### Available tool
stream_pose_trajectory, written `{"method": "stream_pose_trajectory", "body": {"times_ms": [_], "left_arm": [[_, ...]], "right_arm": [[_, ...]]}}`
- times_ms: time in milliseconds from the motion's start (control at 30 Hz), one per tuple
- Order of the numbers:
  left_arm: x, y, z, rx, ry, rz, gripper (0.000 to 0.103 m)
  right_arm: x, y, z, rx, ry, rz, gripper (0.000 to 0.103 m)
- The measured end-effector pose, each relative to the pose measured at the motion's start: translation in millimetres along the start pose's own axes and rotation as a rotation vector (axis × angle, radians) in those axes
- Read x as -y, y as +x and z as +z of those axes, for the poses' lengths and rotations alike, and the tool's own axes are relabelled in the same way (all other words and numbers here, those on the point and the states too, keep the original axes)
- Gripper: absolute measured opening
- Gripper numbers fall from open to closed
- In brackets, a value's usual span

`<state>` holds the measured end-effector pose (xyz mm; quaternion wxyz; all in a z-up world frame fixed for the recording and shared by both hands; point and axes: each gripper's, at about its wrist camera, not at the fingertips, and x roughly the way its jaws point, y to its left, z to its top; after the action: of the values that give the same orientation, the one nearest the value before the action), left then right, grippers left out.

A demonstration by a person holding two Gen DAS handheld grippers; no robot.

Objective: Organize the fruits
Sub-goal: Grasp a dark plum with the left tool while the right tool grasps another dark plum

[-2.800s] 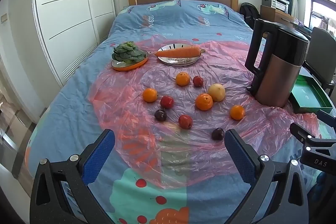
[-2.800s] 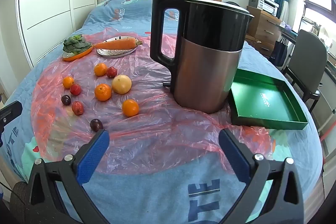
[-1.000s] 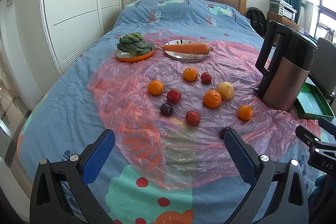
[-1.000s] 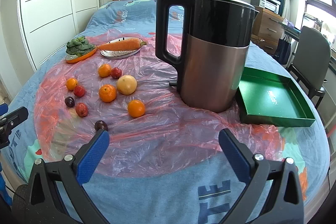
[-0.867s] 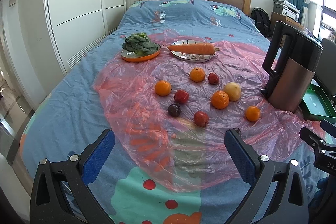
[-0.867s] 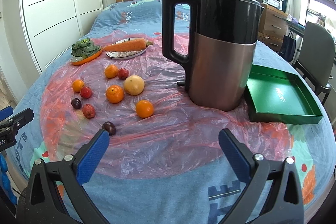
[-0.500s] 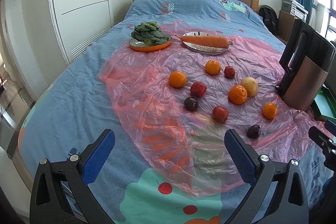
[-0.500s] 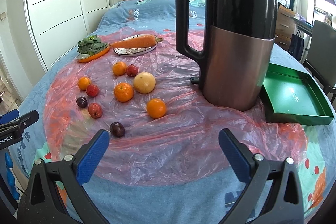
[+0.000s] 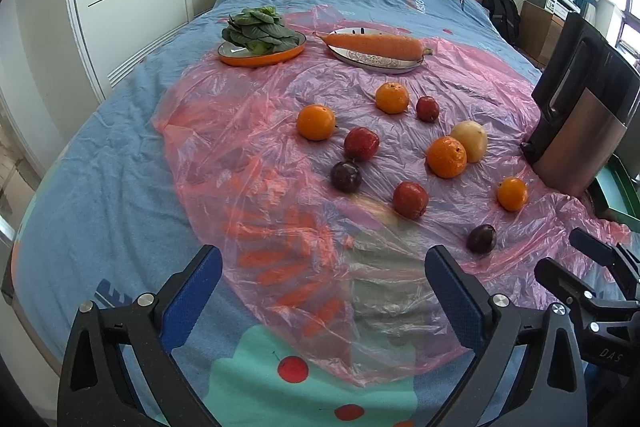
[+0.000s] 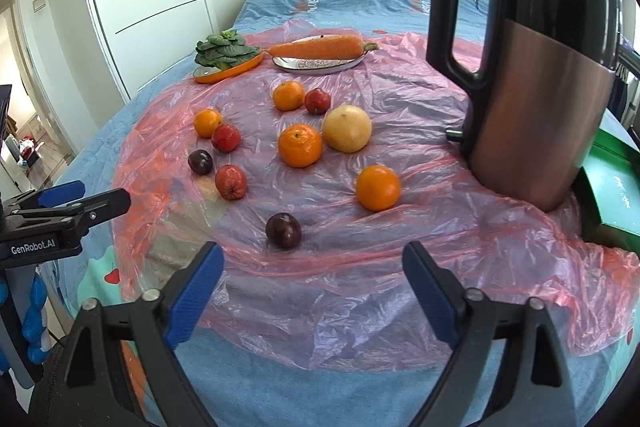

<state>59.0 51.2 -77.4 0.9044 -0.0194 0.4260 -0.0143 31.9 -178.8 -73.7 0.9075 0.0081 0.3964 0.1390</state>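
Right wrist view gives us the kettle point(image 10: 532, 67) whole, close on the right, and the tray point(image 10: 612, 195) behind it; the left view cuts both at its edge; fruit lies loose on the pink sheet point(image 9: 248, 131): oranges, red fruit, two dark plums, one pale citrus point(image 10: 347, 128); nearest our right gripper point(image 10: 312, 287) is a plum point(image 10: 283, 230); both grippers empty, fingers wide apart, left gripper point(image 9: 322, 291) over bare sheet.

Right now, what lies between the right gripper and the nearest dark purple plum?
Only bare pink plastic sheet separates right gripper from dark purple plum, per right wrist view.
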Motion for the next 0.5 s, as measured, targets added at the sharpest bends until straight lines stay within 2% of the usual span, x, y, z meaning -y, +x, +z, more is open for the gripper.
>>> {"method": "stream_pose_trajectory", "body": {"times_ms": [100, 167, 233, 400, 500], "left_arm": [[5, 12, 10, -0.010, 0.020, -0.012, 0.082], [7, 20, 17, -0.013, 0.039, -0.010, 0.081], [9, 30, 24, -0.018, 0.060, -0.012, 0.074], [12, 57, 36, -0.045, 0.109, -0.017, 0.060], [12, 70, 39, -0.060, 0.116, -0.028, 0.049]], "right_arm": [[-3, 13, 1, -0.023, -0.001, 0.035, 0.103], [-3, 21, 1, -0.033, 0.005, 0.053, 0.103], [-2, 29, 3, -0.039, 0.010, 0.067, 0.102], [-1, 51, 8, -0.064, 0.026, 0.104, 0.084], [-2, 62, 9, -0.079, 0.030, 0.128, 0.066]]}}
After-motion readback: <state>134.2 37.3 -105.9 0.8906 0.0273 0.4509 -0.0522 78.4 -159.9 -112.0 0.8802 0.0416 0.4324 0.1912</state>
